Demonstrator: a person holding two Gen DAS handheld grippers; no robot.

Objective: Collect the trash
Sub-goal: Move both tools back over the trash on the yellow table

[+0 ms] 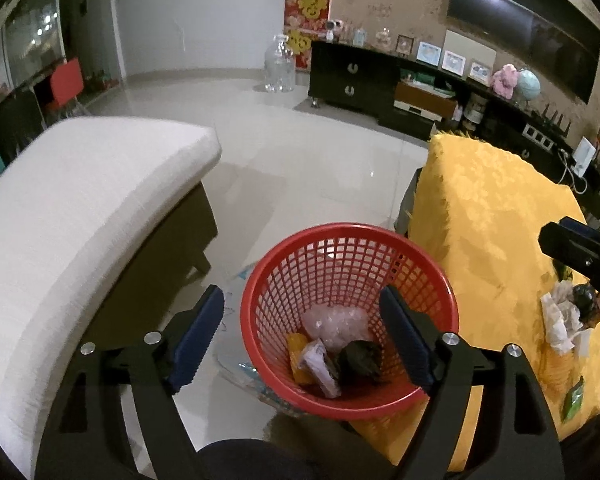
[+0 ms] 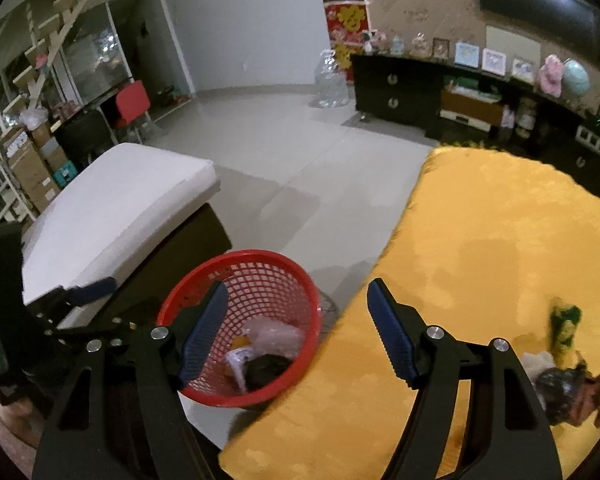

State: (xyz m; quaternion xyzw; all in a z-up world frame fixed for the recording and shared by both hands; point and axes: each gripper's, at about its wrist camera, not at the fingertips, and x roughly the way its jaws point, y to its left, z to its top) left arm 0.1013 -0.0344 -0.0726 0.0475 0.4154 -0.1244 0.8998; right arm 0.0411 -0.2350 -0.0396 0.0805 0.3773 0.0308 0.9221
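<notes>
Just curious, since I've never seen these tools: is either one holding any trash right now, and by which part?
Nothing is held. The left gripper and the right gripper both have open jaws with nothing between them; trash already lies in the red basket.

Your left gripper (image 1: 302, 336) is hanging with jaws apart over the red basket (image 1: 260, 280), whose mouth is standing open though trash is filling its bottom. The white cushioned bench (image 1: 80, 208) is crowding the basket's left side, and the yellow-covered table (image 1: 496, 216) is pressing against its right. Beyond it, bare tiled floor (image 1: 300, 160) is stretching toward the dark cabinet (image 1: 352, 80). Your right gripper (image 2: 296, 328) is hovering over the table's edge, with scraps (image 2: 560, 384) lying at its right
</notes>
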